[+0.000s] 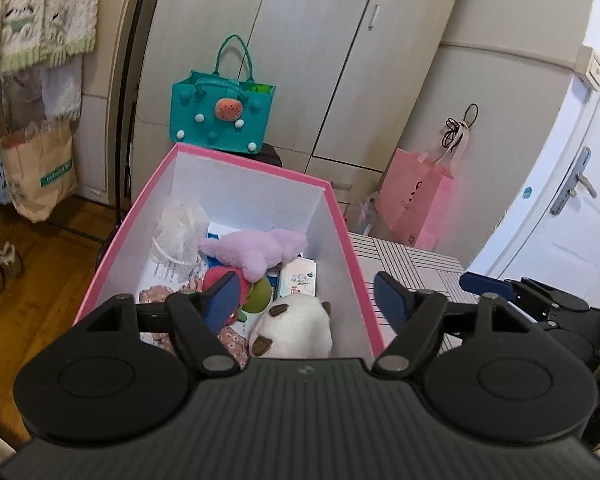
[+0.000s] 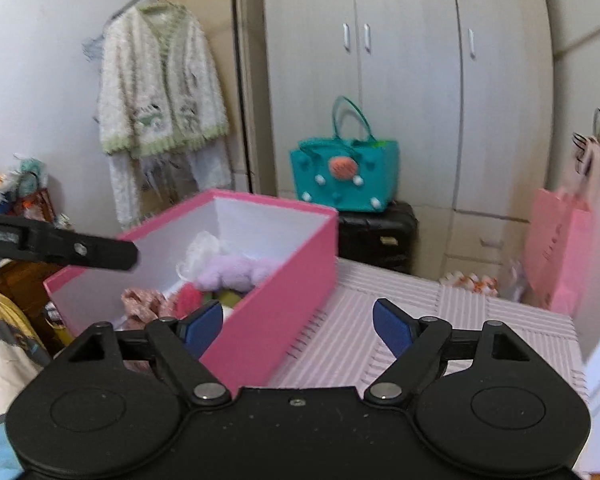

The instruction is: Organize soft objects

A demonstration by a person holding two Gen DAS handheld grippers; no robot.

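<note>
A pink box (image 1: 342, 216) with a white inside stands on a striped surface (image 1: 420, 268). In it lie a lilac plush (image 1: 256, 250), a white plush with brown ears (image 1: 296, 330), a red and green toy (image 1: 252, 292), a white mesh puff (image 1: 180, 226) and floral cloth (image 1: 232, 340). My left gripper (image 1: 306, 298) hangs open over the box's near end, nothing between its blue pads. My right gripper (image 2: 298, 326) is open too, straddling the box's pink near corner (image 2: 284, 300) without touching it. The lilac plush (image 2: 236, 270) shows in the right wrist view. The right gripper's finger (image 1: 488, 282) appears at the right of the left wrist view.
A teal felt bag (image 1: 220, 116) sits on a black case (image 2: 380, 236) before grey wardrobe doors (image 1: 312, 40). A pink paper bag (image 1: 416, 200) stands at the right by a white door (image 1: 572, 200). Knitwear (image 2: 160, 88) hangs at the left, a paper bag (image 1: 40, 176) on the wooden floor.
</note>
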